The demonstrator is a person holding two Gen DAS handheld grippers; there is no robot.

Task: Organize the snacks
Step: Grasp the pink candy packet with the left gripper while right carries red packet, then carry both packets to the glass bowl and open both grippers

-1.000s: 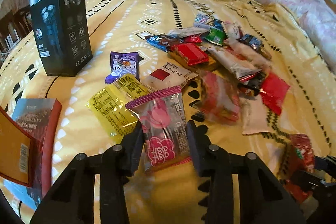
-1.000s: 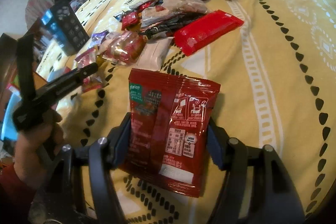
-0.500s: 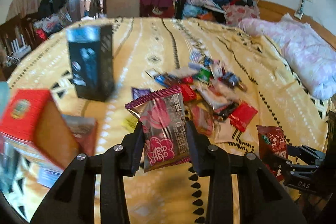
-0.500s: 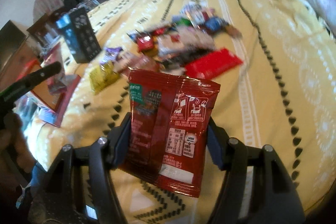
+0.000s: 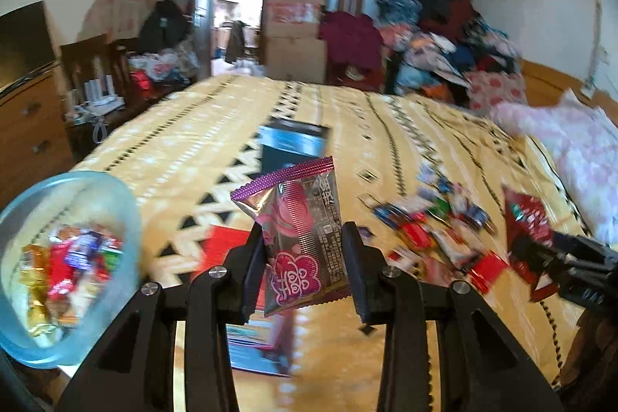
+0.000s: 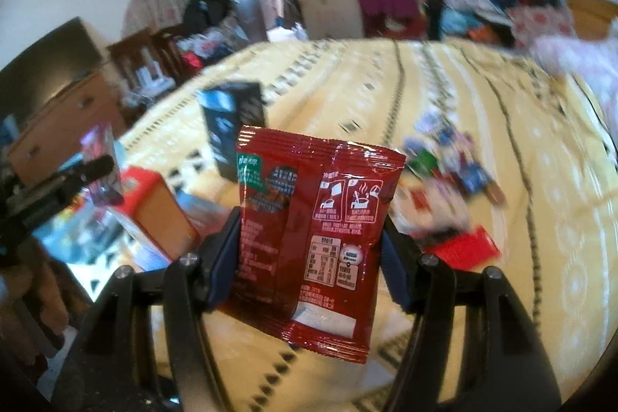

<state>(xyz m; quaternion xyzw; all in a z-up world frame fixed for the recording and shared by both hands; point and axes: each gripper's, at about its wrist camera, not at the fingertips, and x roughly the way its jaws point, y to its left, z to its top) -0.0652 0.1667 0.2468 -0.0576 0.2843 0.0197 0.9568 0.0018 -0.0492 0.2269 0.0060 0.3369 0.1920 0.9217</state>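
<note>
The left gripper [image 5: 303, 259] fills the lower middle of the left wrist view, its jaws pinching a pink and silver snack packet [image 5: 299, 238] with a purple crimped top edge, which stands nearly upright between them, above the yellow patterned bed cover [image 5: 386, 126]. At the lower left of that view sits a clear blue bowl [image 5: 127, 211] with bright wrapped snacks inside it, blurred. A black box [image 5: 293, 145] stands on the bed behind the packet, and a loose pile of snack wrappers [image 5: 436, 226] lies scattered on the cover at right of centre. At the right edge of the same view the right gripper appears, carrying a dark red sachet [image 5: 529, 219]. In the right wrist view the right gripper [image 6: 309, 246] takes up the lower middle, its jaws clamped on the two side edges of the dark red sachet [image 6: 316, 230], printed back toward the camera, held clear of the bed. At the left edge of this view the left gripper [image 6: 89, 170] shows with its packet, beside an orange and red carton [image 6: 162, 219]. A red flat packet [image 6: 463, 250] lies on the cover at the lower right. Clothes are heaped along the far wall, near stacked cardboard boxes [image 5: 295, 29].
</note>
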